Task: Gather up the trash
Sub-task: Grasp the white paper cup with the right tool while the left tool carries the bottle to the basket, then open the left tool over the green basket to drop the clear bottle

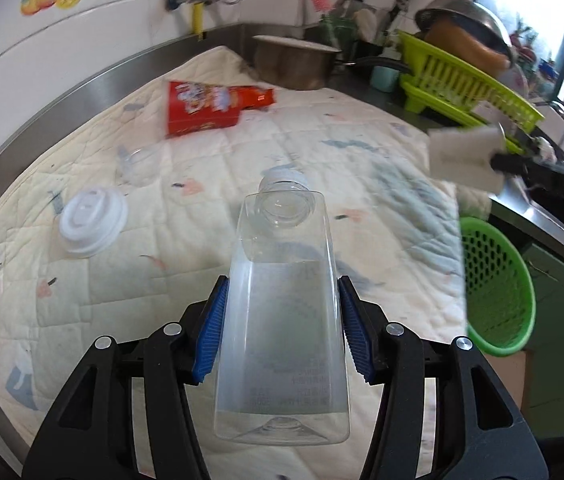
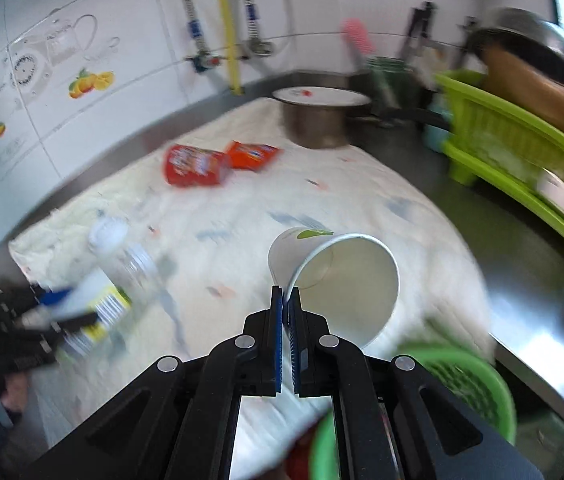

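I see a steel tabletop (image 1: 82, 92) under a pale quilted cloth (image 1: 362, 152), white wall tiles (image 1: 102, 20) behind. My left gripper (image 1: 282, 320) has its fingers clamped on a clear bottle (image 1: 282, 320); my right gripper (image 2: 287, 300) pinches a paper cup (image 2: 346, 280) by its rim. A red wrapper (image 1: 210, 108) lies at eleven o'clock, a white lid (image 1: 92, 224) at nine, a green basket (image 1: 498, 292) at three.

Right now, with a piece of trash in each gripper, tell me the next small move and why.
Probably carry the paper cup on over the green basket and let it go. The right gripper is shut on the cup's rim, and the basket sits just below and to its right, off the cloth's edge. The left gripper is shut on the clear bottle and can follow.
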{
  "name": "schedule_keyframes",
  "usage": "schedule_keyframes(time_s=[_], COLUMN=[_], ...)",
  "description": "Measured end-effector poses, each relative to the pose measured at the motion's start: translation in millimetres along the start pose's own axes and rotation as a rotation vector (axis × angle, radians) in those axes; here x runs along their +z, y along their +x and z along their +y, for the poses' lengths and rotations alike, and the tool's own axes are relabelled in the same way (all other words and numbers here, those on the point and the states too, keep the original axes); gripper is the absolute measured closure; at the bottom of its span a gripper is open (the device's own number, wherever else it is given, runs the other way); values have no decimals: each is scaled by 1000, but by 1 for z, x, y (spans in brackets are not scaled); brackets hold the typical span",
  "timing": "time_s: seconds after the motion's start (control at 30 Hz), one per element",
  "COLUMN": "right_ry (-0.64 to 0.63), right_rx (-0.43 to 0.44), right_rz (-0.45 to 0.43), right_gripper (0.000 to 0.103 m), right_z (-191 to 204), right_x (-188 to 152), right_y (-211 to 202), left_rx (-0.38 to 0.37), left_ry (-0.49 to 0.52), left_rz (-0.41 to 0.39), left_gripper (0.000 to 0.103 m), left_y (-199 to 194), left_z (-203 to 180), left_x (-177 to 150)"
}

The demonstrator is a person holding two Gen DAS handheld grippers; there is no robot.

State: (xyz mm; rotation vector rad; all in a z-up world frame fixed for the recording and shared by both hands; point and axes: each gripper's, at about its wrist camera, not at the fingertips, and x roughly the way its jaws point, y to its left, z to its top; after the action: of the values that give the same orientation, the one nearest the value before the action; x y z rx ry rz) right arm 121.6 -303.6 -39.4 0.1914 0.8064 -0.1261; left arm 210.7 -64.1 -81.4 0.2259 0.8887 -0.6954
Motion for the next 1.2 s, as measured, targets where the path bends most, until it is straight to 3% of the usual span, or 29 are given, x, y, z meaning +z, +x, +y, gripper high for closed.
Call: schedule_keyframes(time_s=[0.27,0.37,0.43,0.47,0.63,0.8,0.93,1.2], right_ry=[145,169,178,176,184,202,206,229], right_rx=[-140,-189,-224,-235,-257,-273,-281,-302], right_rz=[95,134,141,145,108,48,14,-15], right_gripper=[99,94,80,78,54,40,32,30], right_z=[-76,-96,-102,-106,-114,-120,-124,-130], right_x=[-74,-94,-103,-109,-123,-130,-136,-154], right_y=[-29,-29,-30,-33,-59,-97,-122,-151], left_rx=[-84,-118,-138,-149,-219,-272,-284,-285], left_ry=[84,127,148,158,224,301,333,358], left_rz=[-26,-28,-27,-26,-12,36,80,179], left_gripper=[50,50,50,50,50,50,50,49], left_y=[-12,-13,-12,-12,-4,17,40,91], left_z=[-65,-93,-109,-117,-167,-219,-251,-294], left_x=[0,0,1,1,1,0,-2,-5])
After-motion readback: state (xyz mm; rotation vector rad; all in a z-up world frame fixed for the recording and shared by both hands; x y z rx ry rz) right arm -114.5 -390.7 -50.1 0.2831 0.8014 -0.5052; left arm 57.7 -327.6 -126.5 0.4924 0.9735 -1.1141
